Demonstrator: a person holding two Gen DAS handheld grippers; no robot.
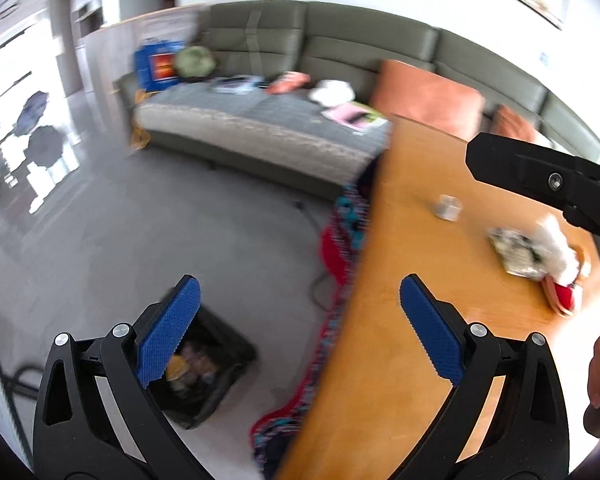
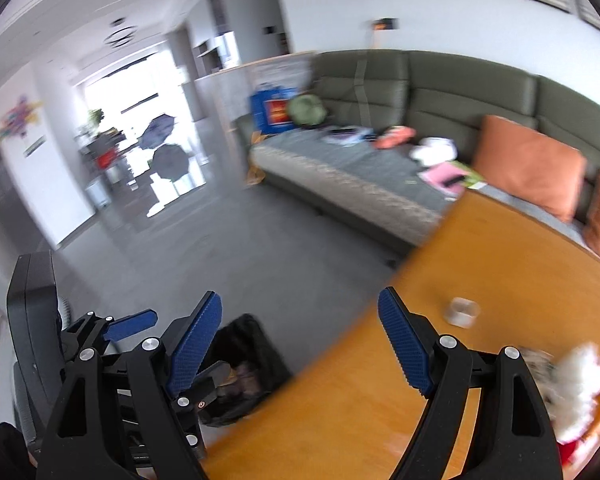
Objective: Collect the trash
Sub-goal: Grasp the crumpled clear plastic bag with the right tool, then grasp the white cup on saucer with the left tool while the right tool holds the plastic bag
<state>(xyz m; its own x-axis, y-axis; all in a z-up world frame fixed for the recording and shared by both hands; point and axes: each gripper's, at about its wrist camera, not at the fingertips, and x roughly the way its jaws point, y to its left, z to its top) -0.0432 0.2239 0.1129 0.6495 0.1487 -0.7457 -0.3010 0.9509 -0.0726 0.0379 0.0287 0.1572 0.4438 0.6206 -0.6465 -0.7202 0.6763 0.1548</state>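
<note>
1. While both views are blurred, the left claw [image 1: 300, 320] shows its blue pads spread apart with nothing between them, straddling the edge of the wooden desk [image 1: 380, 340].
2. Jaws of the right claw [image 2: 300, 332] likewise stand wide apart and empty, above the desk's near edge.
3. Trash lies on the desk's right side: a crumpled white tissue [image 1: 556, 248], a flattened printed wrapper [image 1: 512, 248] beneath it and a red packet [image 1: 562, 296] just beside them.
4. A small clear cup [image 1: 446, 207] stands apart from that pile.
5. On the floor beside the desk sits a black bin [image 1: 216, 376] lined with a bag, with rubbish already inside.
6. Behind runs a grey-green sofa [image 1: 300, 48] with orange cushions.
</note>
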